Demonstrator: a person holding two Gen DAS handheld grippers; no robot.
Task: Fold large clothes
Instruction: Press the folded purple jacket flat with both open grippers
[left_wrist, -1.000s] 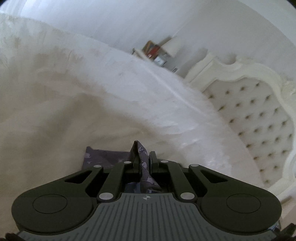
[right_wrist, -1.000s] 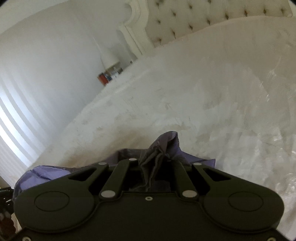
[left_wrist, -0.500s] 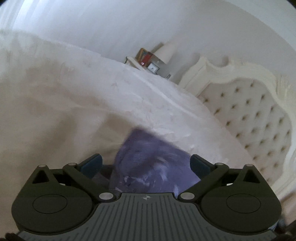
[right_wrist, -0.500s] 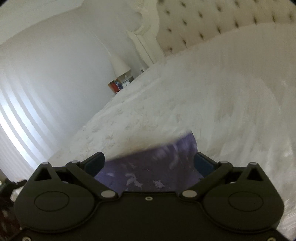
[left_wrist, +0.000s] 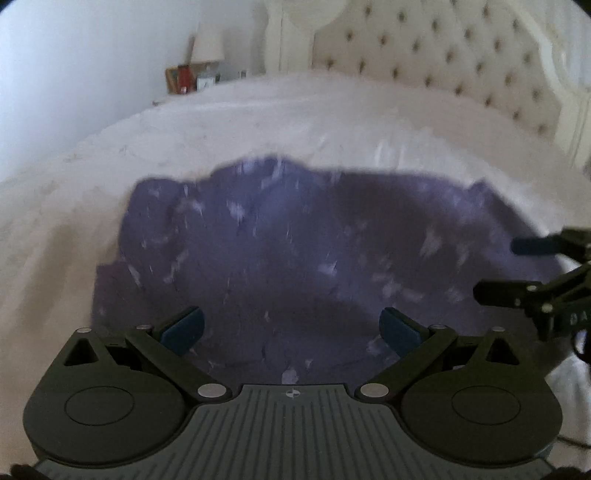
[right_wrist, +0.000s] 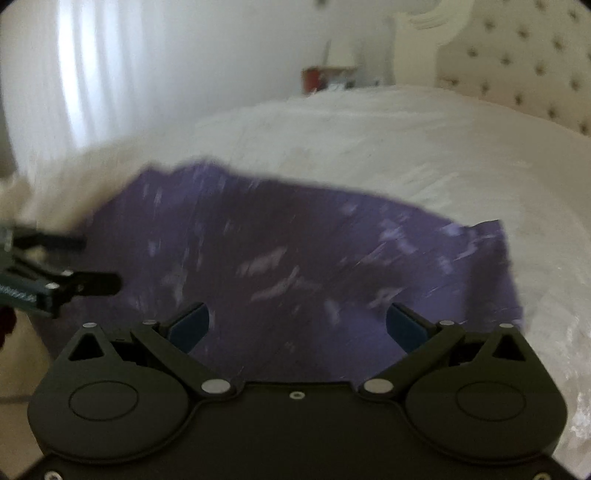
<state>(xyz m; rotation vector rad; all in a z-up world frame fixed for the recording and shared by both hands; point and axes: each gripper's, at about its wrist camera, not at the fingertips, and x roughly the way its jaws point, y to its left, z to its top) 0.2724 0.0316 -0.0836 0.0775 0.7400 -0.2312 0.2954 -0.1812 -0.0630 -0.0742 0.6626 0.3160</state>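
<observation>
Two grippers, both with jaws spread wide and gripping nothing: left gripper (left_wrist: 291, 326), right gripper (right_wrist: 297, 326). Just beyond the blue pads (left_wrist: 183, 328), one purple garment (left_wrist: 314, 258) with pale flecks, lying spread on the white bed (left_wrist: 258, 122). Farther back, one tufted headboard (left_wrist: 443, 48) and one lamp (left_wrist: 208, 46).

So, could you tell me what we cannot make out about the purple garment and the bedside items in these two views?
- Purple garment: motion blur in both views smears its white print and folds.
- Its near edge: hidden behind the open left gripper and open right gripper.
- Bedside items: too small and blurred to identify beyond the lamp.
- Bed: cut off at the frame edges.
</observation>
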